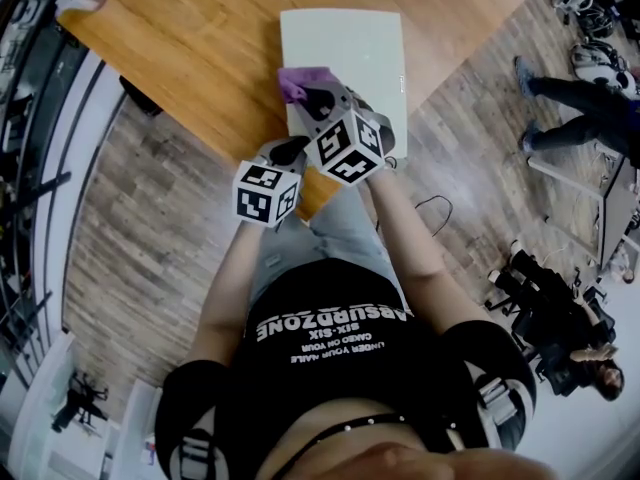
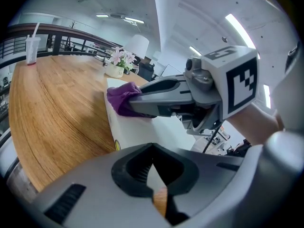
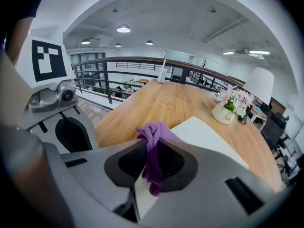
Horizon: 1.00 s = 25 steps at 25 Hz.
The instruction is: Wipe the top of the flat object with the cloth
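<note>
Wooden counter (image 1: pixel 200 48) in an open office carries the flat white object (image 1: pixel 350 43), which lies just ahead of and beneath the right hand-held gripper (image 3: pixel 151 144). Its jaws pinch the purple cloth (image 3: pixel 153 132), bunched past the tips, likely so fabric rather than plastic rubs the top. Just to its left, the left hand-held gripper (image 2: pixel 152 148) sits closed on nothing, apparently kept clear.
</note>
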{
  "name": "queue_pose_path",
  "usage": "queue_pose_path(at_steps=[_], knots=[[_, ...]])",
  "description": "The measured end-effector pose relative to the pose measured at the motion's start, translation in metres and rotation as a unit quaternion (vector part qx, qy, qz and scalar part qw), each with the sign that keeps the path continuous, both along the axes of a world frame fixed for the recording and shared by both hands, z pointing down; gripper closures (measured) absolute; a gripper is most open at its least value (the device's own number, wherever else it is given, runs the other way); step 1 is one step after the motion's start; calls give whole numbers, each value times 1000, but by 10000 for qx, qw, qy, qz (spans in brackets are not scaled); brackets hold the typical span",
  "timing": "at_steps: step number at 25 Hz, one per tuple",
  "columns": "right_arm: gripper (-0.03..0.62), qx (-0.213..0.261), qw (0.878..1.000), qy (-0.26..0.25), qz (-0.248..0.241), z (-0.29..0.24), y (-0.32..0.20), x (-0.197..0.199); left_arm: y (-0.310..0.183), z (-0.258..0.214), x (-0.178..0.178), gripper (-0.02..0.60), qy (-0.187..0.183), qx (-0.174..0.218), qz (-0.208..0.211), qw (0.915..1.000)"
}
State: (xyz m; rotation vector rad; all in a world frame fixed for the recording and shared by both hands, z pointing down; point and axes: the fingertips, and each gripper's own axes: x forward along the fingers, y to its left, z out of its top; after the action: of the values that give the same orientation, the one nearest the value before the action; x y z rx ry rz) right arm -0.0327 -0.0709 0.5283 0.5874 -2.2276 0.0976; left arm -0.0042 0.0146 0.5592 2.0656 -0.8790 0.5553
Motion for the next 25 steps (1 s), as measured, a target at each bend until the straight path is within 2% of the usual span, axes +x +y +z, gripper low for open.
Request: queue_pose_path(at_steps=[6,11,25], knots=[[531,29,10000,62,-47,2,1,4,1,1,-2,565,-48,41,35,10000],[531,31,9999,107,20,2,0,15,0,2,-6,564,12,23,-99,9999],[531,27,9976,281,636,8,-11,75,0,5,-7,564,-88,73,-79,9999]])
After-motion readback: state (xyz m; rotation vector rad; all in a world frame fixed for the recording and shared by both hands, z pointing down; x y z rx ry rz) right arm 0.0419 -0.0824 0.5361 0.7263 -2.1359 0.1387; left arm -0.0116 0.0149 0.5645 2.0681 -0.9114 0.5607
